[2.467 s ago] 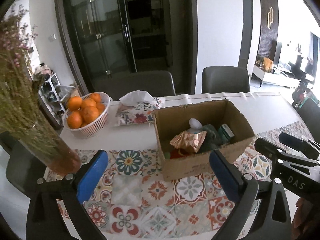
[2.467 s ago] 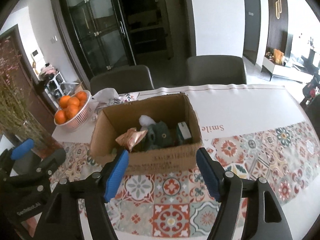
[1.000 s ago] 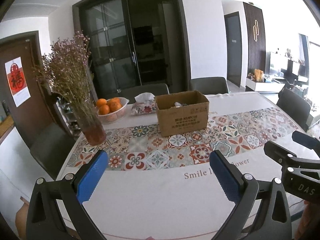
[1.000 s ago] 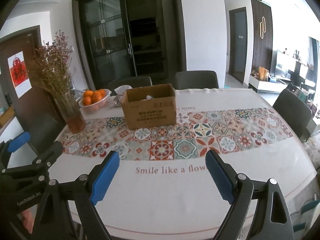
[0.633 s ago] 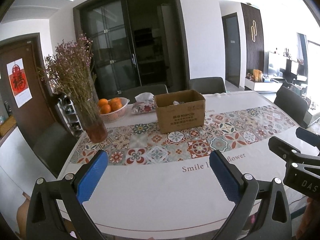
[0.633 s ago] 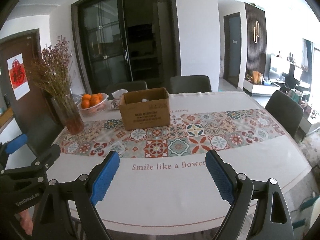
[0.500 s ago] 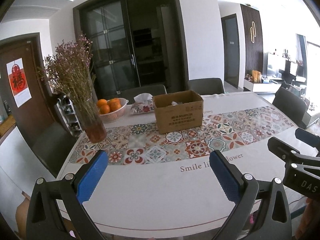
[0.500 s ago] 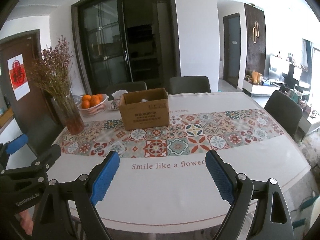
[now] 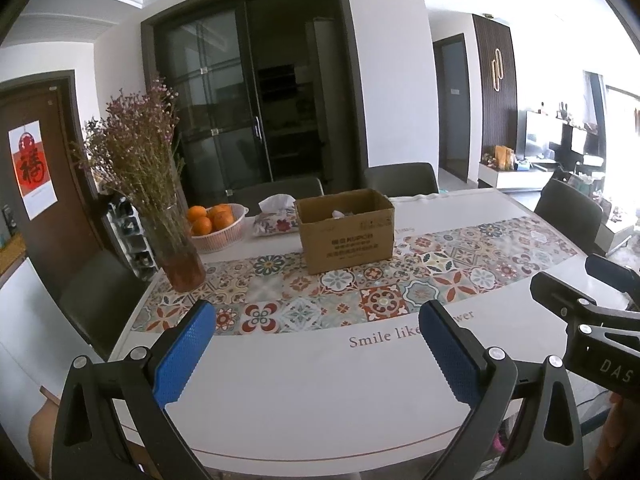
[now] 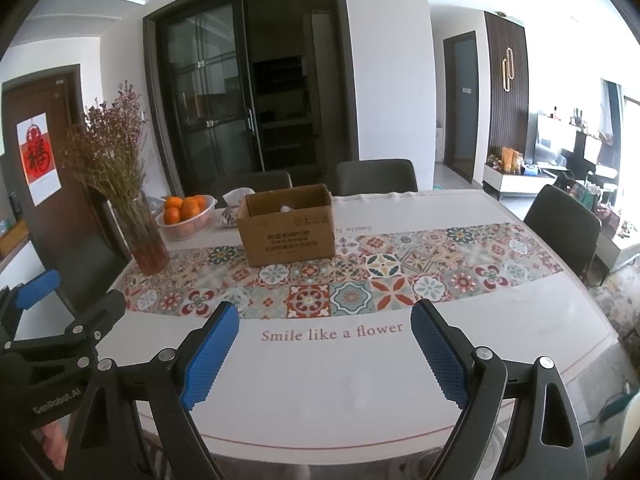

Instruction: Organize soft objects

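Desk layout, seen from its near edge. A patterned runner crosses the desk from left to right. The cardboard box stands on the runner's far edge, near the middle, with soft items inside it. Left of the box lies a tissue pack; further left sits a basket of oranges. A vase of dried flowers stands before the basket, at the runner's left end. Chairs stand behind the desk and one at its right. The left hand-held gripper and right hand-held gripper hang side by side over the near edge, well apart from the box.
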{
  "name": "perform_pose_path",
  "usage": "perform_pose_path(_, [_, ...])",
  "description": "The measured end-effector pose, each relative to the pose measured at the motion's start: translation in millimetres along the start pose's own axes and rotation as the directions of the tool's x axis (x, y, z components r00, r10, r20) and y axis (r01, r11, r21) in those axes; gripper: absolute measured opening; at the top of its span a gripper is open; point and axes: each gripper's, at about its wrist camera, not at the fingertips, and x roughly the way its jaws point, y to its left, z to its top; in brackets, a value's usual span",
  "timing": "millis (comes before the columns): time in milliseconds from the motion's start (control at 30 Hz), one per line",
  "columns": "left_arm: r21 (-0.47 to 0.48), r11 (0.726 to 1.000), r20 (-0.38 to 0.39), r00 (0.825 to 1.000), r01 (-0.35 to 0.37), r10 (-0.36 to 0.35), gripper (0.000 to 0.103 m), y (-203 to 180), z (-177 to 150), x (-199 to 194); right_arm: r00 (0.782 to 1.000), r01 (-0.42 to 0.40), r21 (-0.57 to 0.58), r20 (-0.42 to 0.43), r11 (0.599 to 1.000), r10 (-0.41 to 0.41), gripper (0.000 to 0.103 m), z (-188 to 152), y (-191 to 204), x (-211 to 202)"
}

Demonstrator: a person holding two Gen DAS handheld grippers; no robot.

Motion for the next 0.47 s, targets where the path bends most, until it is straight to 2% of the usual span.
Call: perform_pose_path(467, [-0.008,1.0,0.002,1.0,0.012,-0.012,0.103,-1.5,-0.1,-1.8,1.0,0.005,-0.007,0.002,1.0,-0.005,0.089,-0.4,-3.8,-1.7])
